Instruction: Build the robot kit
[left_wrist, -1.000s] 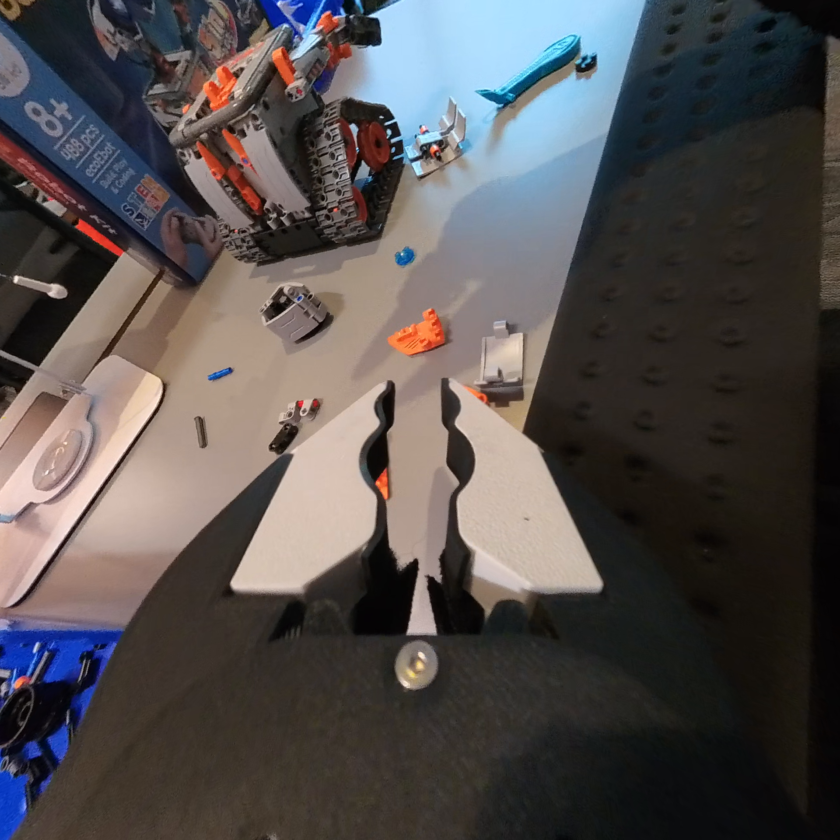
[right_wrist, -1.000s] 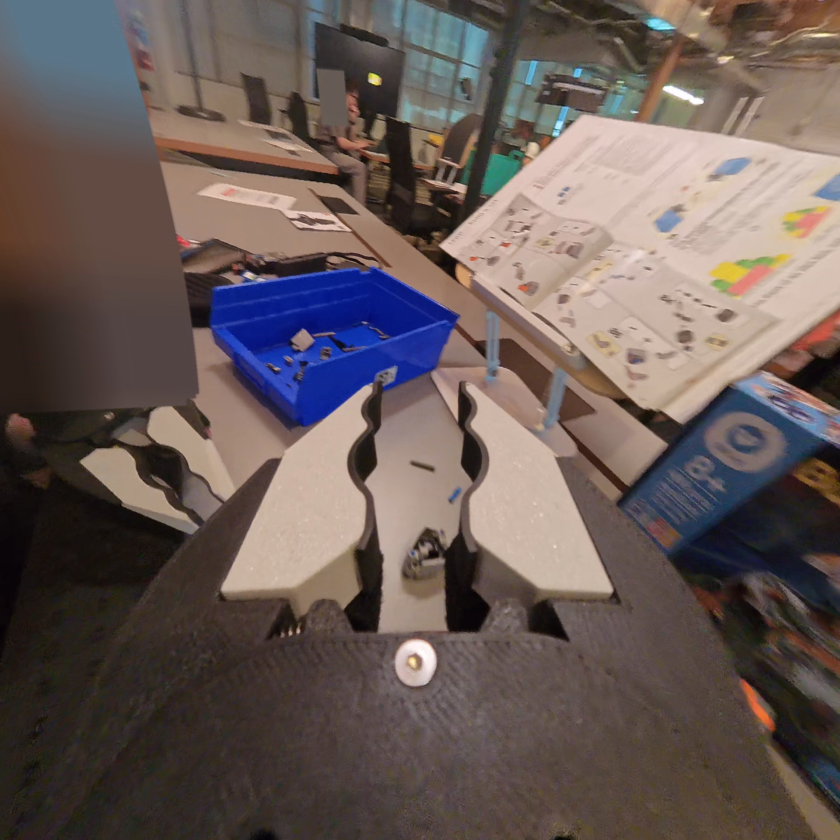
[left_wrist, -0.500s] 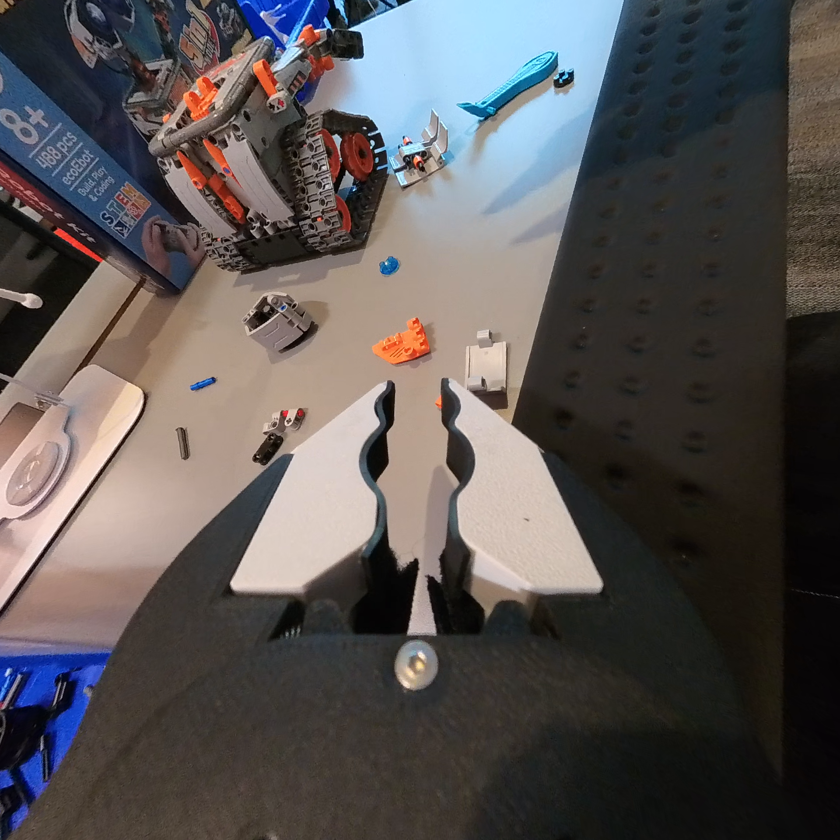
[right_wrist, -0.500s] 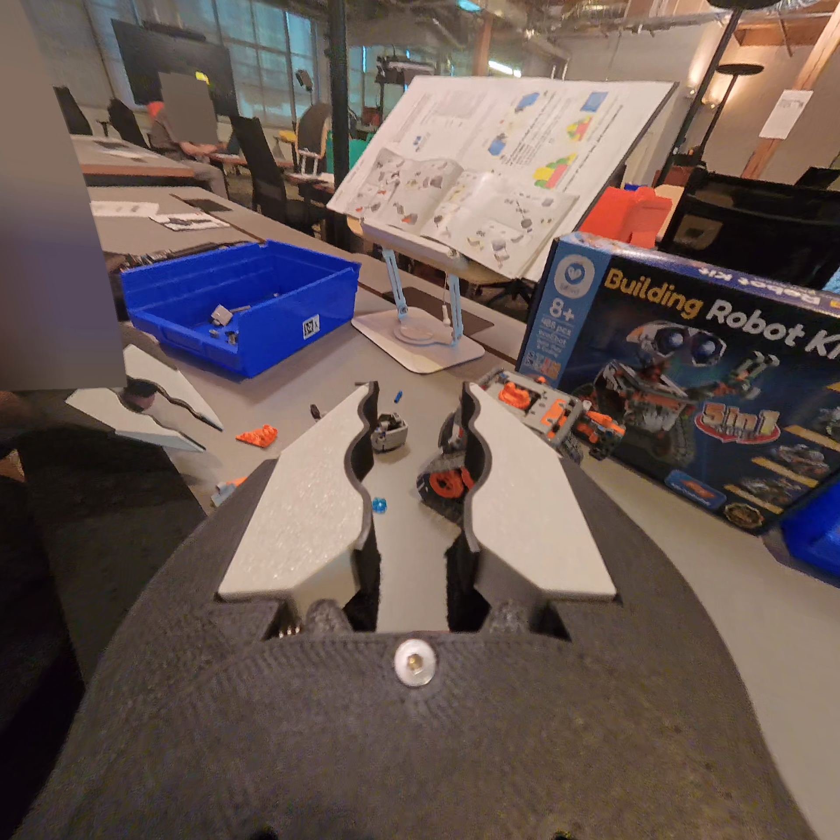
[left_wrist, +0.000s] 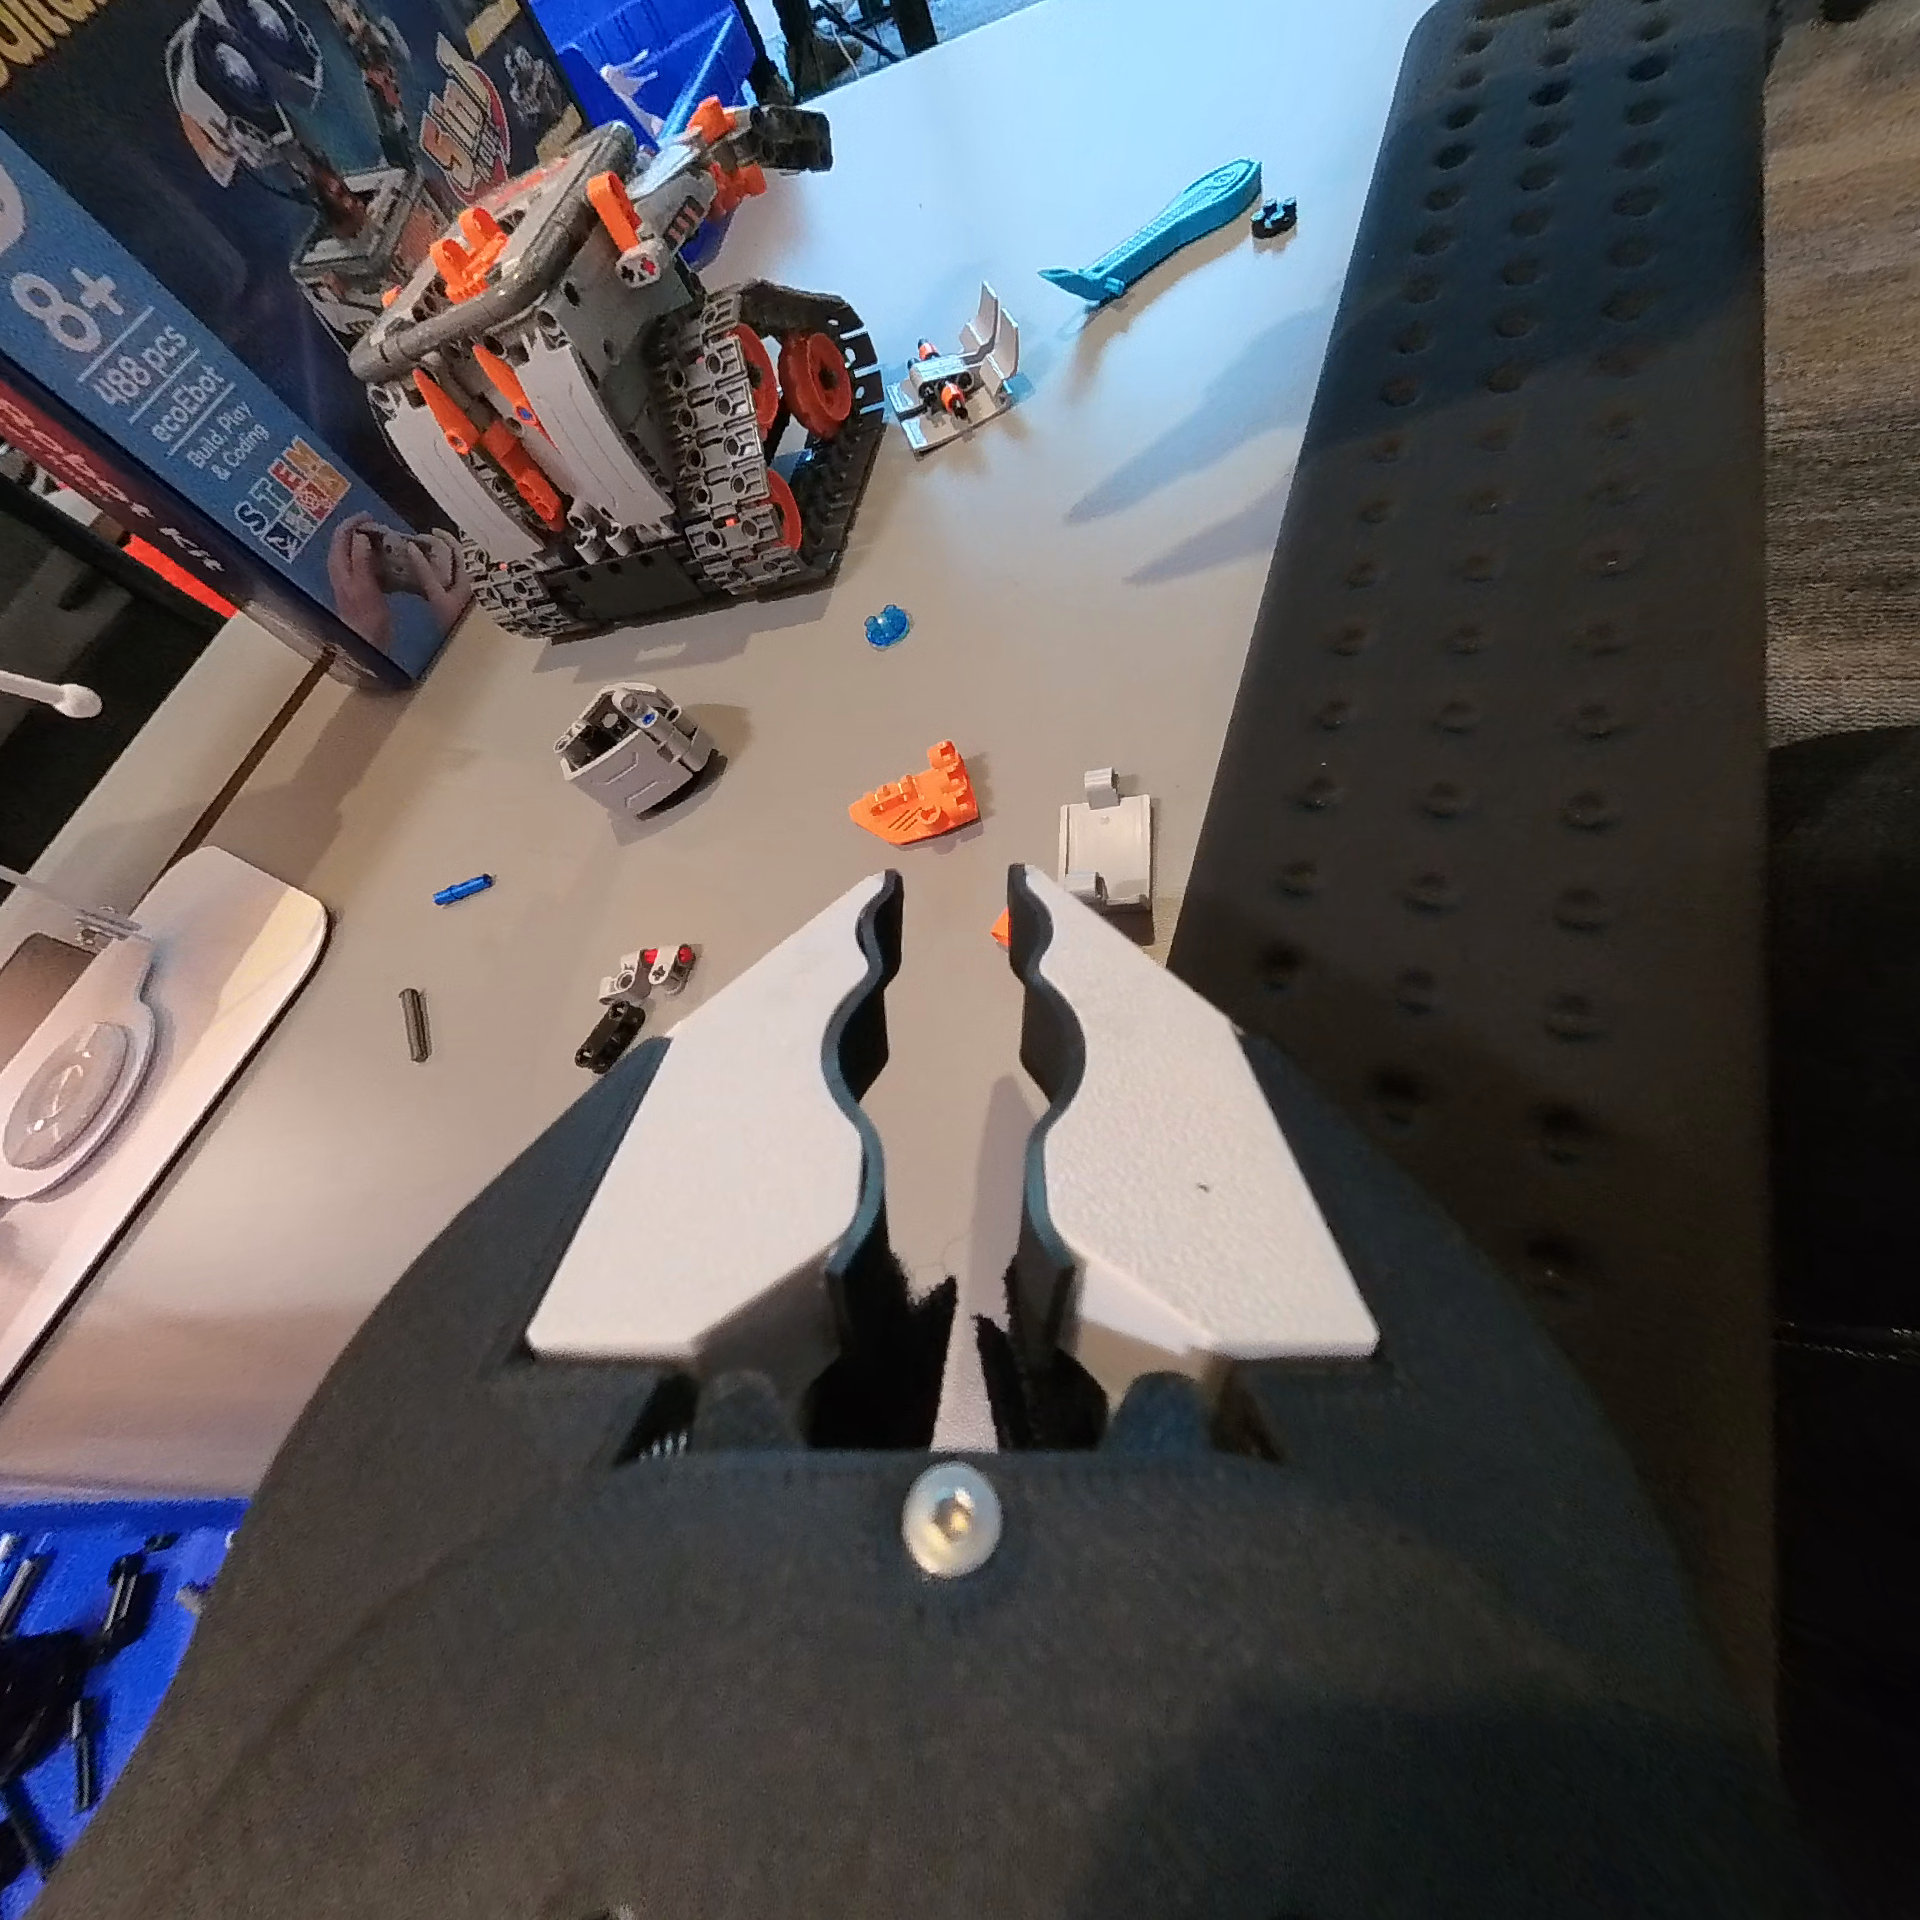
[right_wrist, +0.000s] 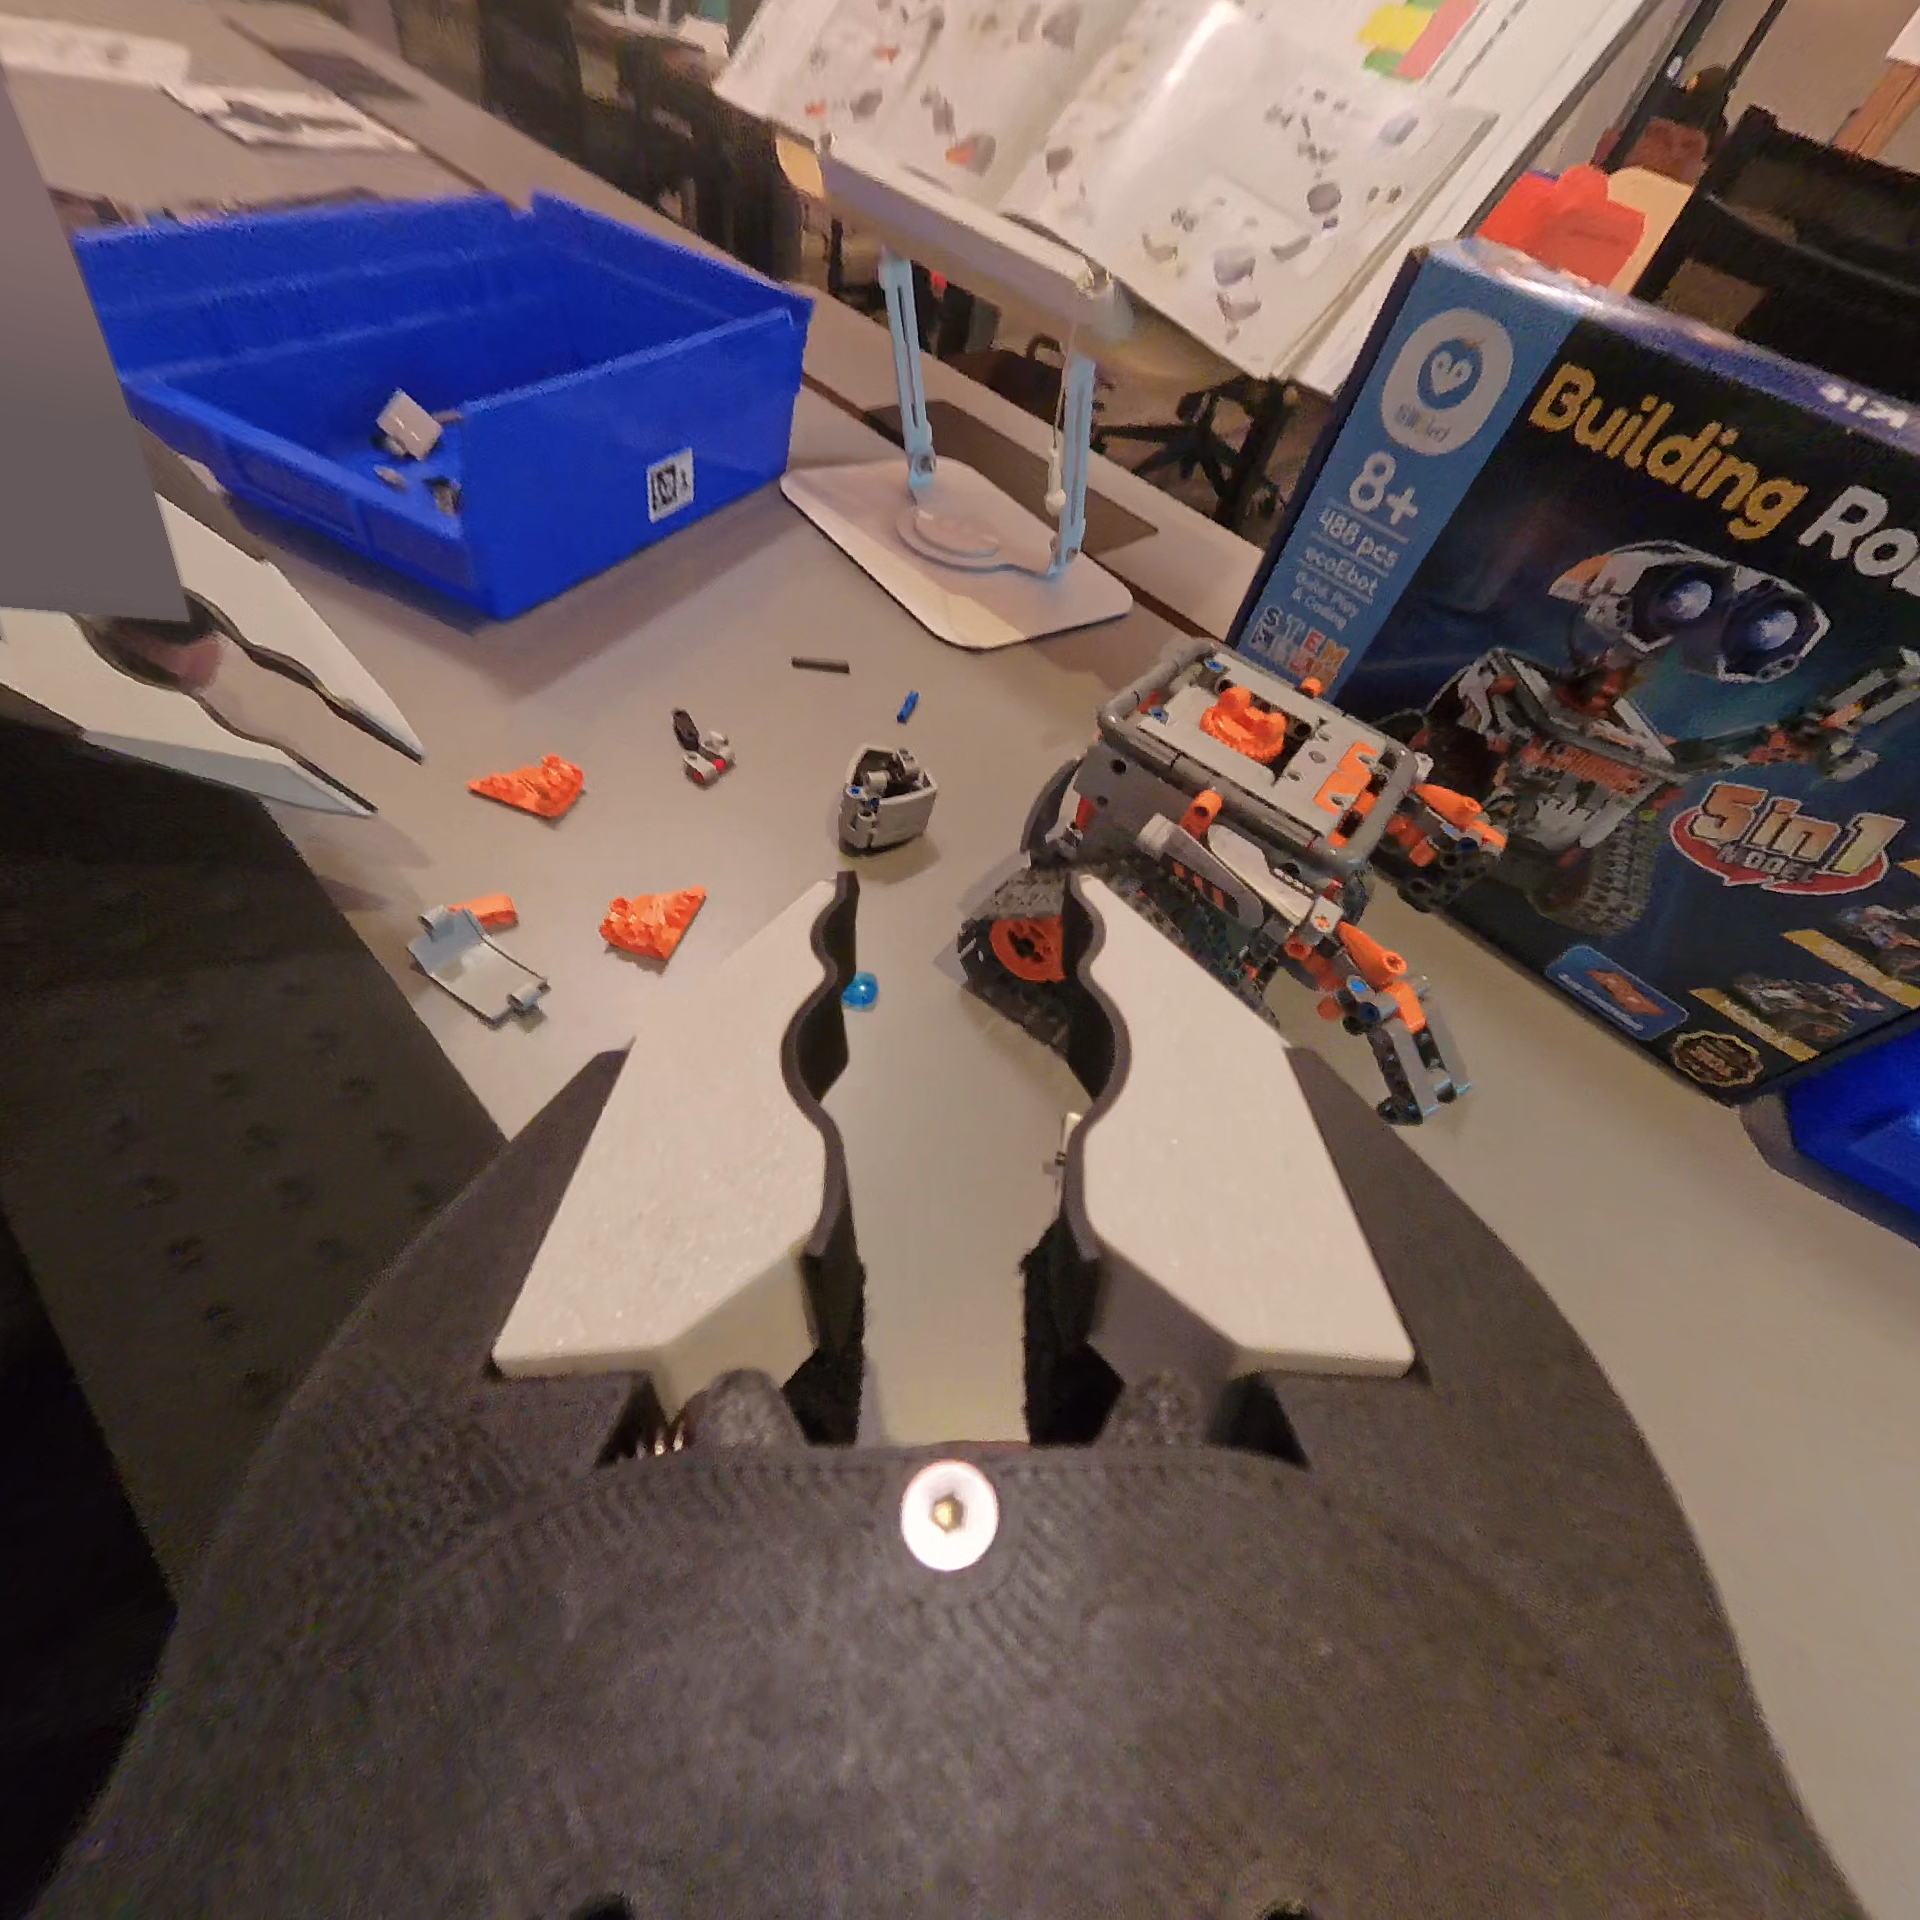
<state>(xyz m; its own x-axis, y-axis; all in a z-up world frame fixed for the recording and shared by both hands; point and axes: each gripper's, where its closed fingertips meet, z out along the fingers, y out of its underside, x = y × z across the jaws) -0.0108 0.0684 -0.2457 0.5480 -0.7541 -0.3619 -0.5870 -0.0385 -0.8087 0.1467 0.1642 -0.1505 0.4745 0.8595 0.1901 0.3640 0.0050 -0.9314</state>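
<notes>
1. Left hand-held gripper (left_wrist: 954, 894) hangs over the grey table (left_wrist: 1039, 520) with its jaws apart and nothing between them; an orange wedge piece (left_wrist: 916, 802) lies just ahead of its tips and a grey curved panel (left_wrist: 1104, 844) just to their right.
2. Right hand-held gripper (right_wrist: 956, 894) is also spread and empty, above the table near a small translucent blue round stud (right_wrist: 859, 990) that shows just inside its left finger.
3. Just beyond the right finger's tip stands a tracked model robot (right_wrist: 1236, 831), built of grey beams with orange pins and orange wheels inside dark tread; it sits in front of the blue kit box (right_wrist: 1621, 665).
4. A small grey curved sub-assembly (right_wrist: 883, 798) rests between the model and the loose parts.
5. Around it lie 2 orange wedge pieces in the right wrist view, a small blue pin (left_wrist: 462, 890), a black pin (left_wrist: 417, 1023) and a small grey-and-black connector with red dots (left_wrist: 644, 982).
6. A teal separator tool (left_wrist: 1153, 241) lies far across the table.
7. A blue bin (right_wrist: 457, 384) with a few parts and a white stand (right_wrist: 966, 561) carrying an open instruction booklet sit behind.
</notes>
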